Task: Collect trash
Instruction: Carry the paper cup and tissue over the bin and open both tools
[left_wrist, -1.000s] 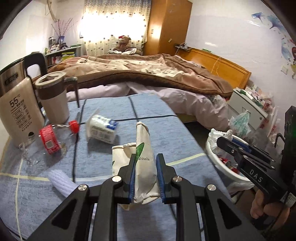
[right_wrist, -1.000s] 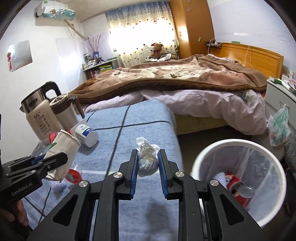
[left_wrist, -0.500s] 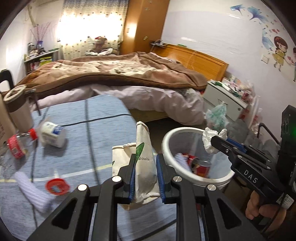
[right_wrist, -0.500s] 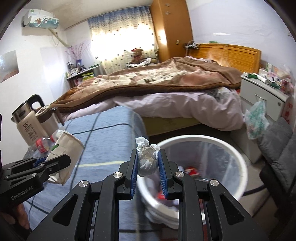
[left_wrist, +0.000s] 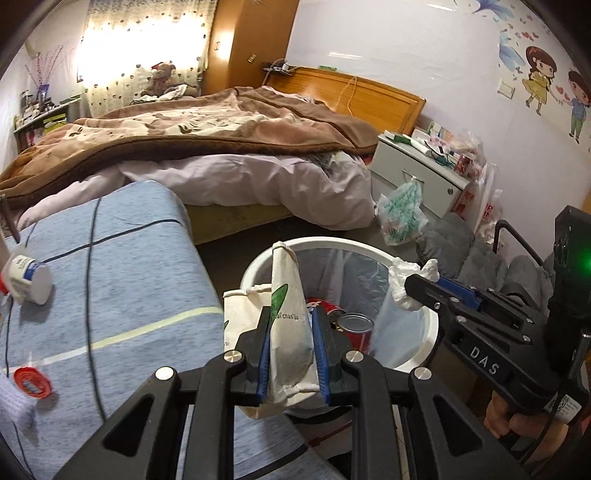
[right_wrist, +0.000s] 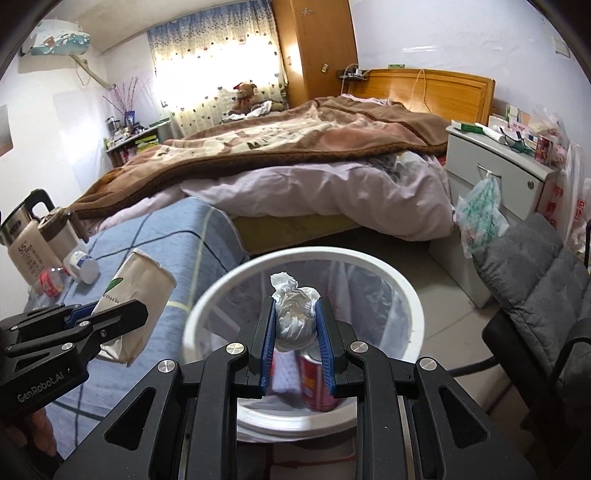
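The left gripper (left_wrist: 291, 350) is clamped on a flattened paper cup (left_wrist: 288, 325) with a green leaf print, its blue pads pressing both sides. From the left wrist view the cup stands at 12 o'clock from the gripper, over the near rim of the white trash bin (left_wrist: 424, 325), at the edge of the blue cloth (left_wrist: 110, 288). The right gripper (right_wrist: 297, 339) is closed around a crumpled white tissue (right_wrist: 295, 314), held above the bin's opening. Inside the bin lies a red can (right_wrist: 314, 380) at about 6 o'clock of the tissue. On the cloth, at 9 o'clock from the left gripper, a small white bottle (left_wrist: 31, 280) lies on its side, and a red cap (left_wrist: 33, 382) rests nearer.
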